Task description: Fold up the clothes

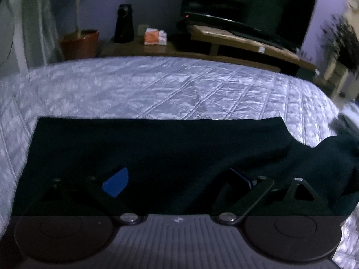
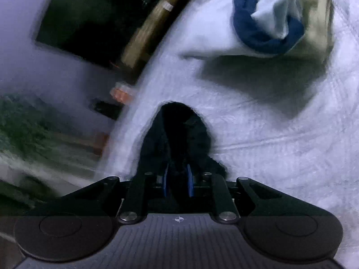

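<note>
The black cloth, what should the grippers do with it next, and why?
Probably carry the pinched part across. The right gripper is shut on a bunch of the black cloth, lifted off the bed. The left gripper is open above the flat part, holding nothing. So I'd guess the right one lays its bunch over the flat part to make a fold, and the left keeps out of the way.

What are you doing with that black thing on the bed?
A person with a gripper in each hand is folding a dark garment on a quilted bed. The right gripper is pinched shut on a bunched part of it. The left gripper hangs open over the flat part, holding nothing. A blue and white pile of clothes waits farther along the bed.
</note>
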A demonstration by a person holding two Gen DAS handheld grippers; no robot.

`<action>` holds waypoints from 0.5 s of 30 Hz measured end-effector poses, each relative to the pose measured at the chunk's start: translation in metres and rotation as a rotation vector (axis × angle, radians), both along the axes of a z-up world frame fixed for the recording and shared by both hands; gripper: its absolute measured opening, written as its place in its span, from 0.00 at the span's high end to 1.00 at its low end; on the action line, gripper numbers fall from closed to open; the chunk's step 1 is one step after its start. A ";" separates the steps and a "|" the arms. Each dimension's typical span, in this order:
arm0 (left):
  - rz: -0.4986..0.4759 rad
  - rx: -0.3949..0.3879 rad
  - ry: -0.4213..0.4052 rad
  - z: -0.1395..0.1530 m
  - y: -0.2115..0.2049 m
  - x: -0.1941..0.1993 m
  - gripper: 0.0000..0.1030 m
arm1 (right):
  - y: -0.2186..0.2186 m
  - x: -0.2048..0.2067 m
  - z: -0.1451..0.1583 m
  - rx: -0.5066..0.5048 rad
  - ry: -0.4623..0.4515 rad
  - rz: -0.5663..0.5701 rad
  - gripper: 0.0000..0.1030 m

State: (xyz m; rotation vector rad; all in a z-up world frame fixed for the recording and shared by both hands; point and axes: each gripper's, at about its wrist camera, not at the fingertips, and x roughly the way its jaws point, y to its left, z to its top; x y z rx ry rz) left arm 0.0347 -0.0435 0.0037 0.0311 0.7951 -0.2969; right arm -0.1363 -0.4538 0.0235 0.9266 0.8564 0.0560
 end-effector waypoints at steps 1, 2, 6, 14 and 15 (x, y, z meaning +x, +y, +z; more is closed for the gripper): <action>-0.027 0.018 -0.019 0.004 -0.001 -0.004 0.09 | 0.006 0.005 0.000 -0.116 0.040 0.042 0.82; -0.056 0.033 -0.039 0.008 -0.001 -0.008 0.09 | 0.011 0.006 0.002 -0.165 0.031 0.058 0.81; -0.196 0.133 -0.130 0.022 -0.003 -0.037 0.09 | 0.050 0.018 0.020 -0.485 0.019 0.200 0.73; -0.504 0.238 -0.256 0.023 -0.021 -0.089 0.15 | 0.036 0.013 0.011 -0.405 -0.005 0.174 0.70; -0.530 0.238 -0.260 0.023 -0.025 -0.092 0.15 | 0.034 0.012 0.010 -0.397 -0.004 0.171 0.70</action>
